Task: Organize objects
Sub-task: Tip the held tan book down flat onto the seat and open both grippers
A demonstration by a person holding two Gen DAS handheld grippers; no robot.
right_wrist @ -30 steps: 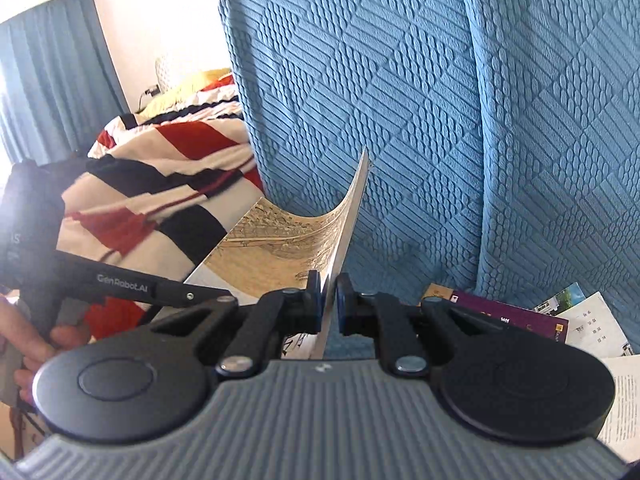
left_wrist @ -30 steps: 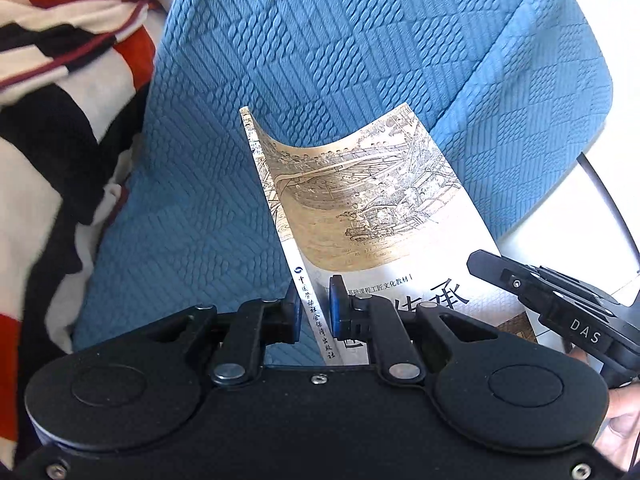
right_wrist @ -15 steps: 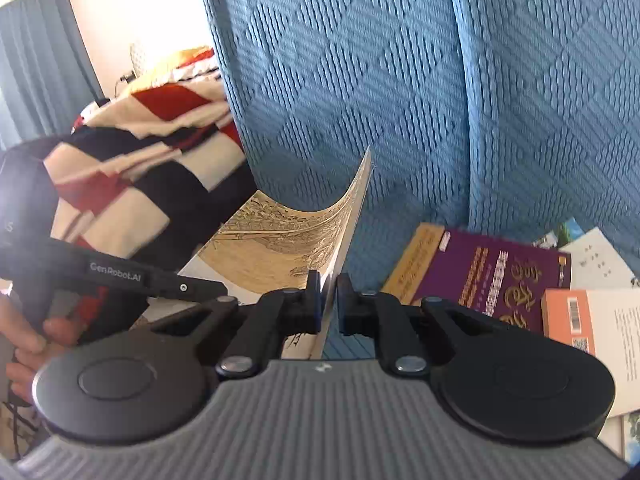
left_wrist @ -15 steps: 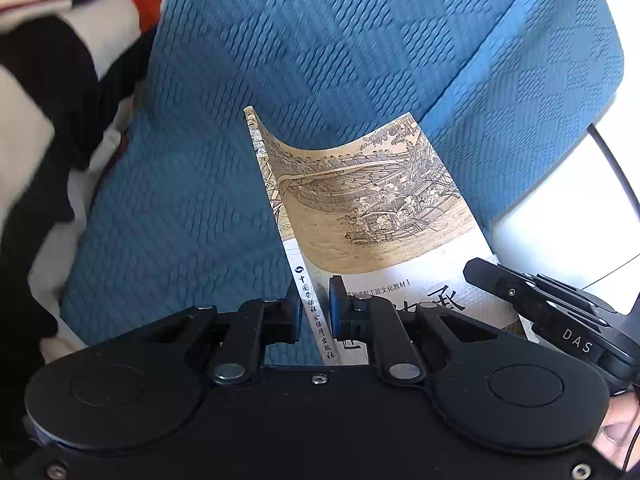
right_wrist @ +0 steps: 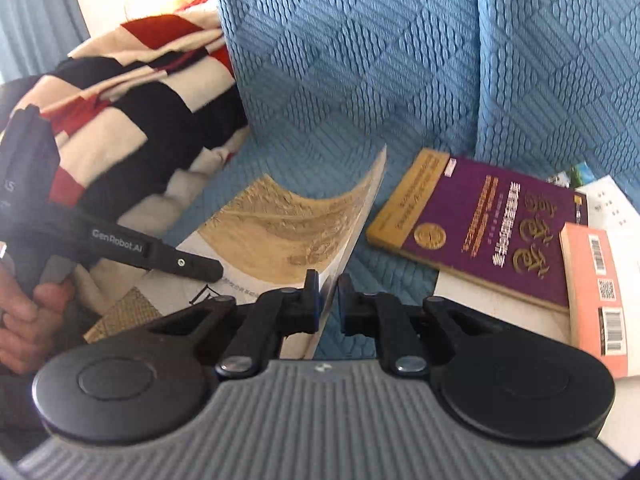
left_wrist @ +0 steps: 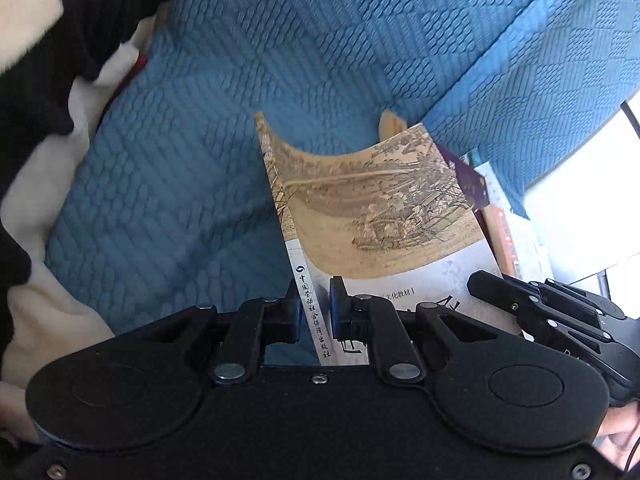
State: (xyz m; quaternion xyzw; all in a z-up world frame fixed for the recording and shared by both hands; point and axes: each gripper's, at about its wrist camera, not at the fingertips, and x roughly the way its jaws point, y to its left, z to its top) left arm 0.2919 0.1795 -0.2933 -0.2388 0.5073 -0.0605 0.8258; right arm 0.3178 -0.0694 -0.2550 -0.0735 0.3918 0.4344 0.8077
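Left wrist view: the left gripper (left_wrist: 314, 312) pinches the spine edge of the book with the old painted cover (left_wrist: 372, 208), holding it above the blue quilted sofa seat (left_wrist: 168, 184), and the cover sags into a trough, apparently because only its two sides are held. Right wrist view: the right gripper (right_wrist: 328, 300) pinches the opposite edge, so both hands share the limp paperback; the likely aim is the purple book (right_wrist: 492, 224) lying flat just beside it.
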